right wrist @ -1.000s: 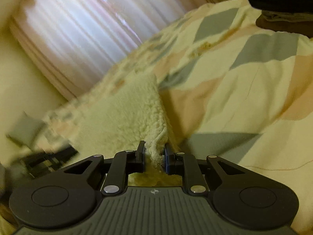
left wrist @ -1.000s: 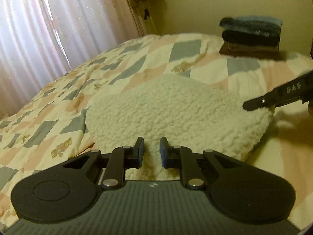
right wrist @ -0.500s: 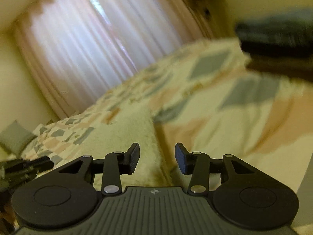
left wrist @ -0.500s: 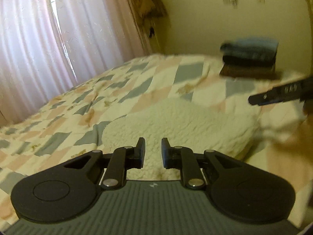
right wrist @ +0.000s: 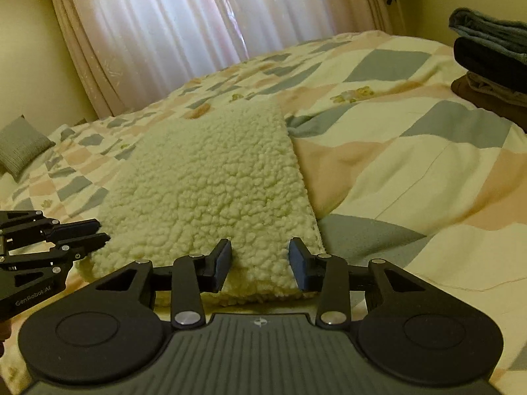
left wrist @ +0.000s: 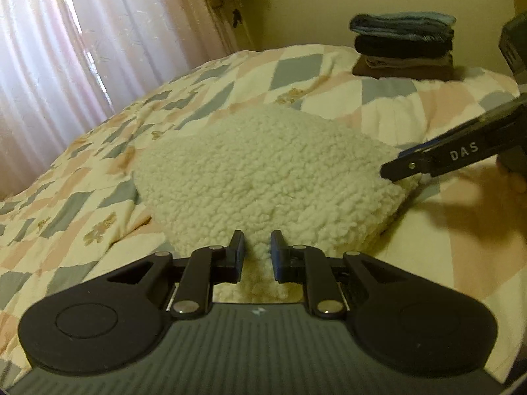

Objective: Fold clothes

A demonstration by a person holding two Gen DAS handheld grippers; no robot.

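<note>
I see bare quilt [right wrist: 411, 171] right of the fleece [right wrist: 210, 184], open for passing; beyond that, a clothes stack [right wrist: 490, 65] blocks the far corner.

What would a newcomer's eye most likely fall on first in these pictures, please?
Probably the cream fleece garment, folded into a thick pad in the middle of the patchwork quilt. Both the left gripper and right gripper sit open at its near edge, and a stack of folded clothes waits behind.

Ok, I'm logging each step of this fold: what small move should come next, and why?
Probably close both claws on the near edge of the fleece garment: the left claw and right claw each stand open with that edge between their jaws, ready to lift it.
</note>
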